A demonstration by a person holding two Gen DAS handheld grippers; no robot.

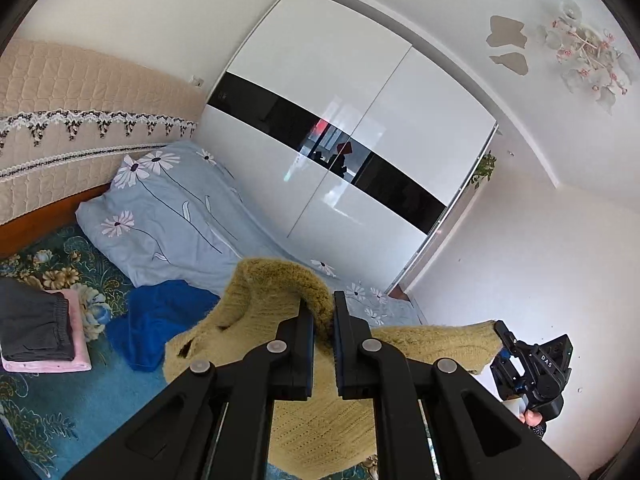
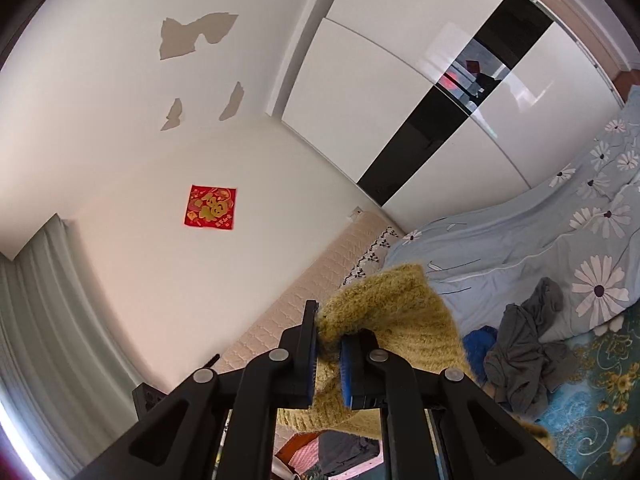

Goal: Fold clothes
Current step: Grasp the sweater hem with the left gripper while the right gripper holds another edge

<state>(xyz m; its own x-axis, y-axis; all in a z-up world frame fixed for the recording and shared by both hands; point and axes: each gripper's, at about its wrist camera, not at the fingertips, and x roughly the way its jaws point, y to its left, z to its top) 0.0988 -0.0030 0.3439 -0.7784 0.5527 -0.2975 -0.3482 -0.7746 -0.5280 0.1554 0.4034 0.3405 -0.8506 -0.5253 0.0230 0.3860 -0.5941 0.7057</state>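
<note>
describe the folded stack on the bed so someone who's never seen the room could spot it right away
Start at the beige quilted headboard and drop to the teal floral bedspread below it. Left of the crumpled blue garment sits the folded stack: dark grey on pink, the only neatly squared clothes there.

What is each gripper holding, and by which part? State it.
Both hold the yellow sweater: the left gripper pinches a fuzzy edge, and the right gripper pinches another edge. Which part each edge is cannot be told.
</note>
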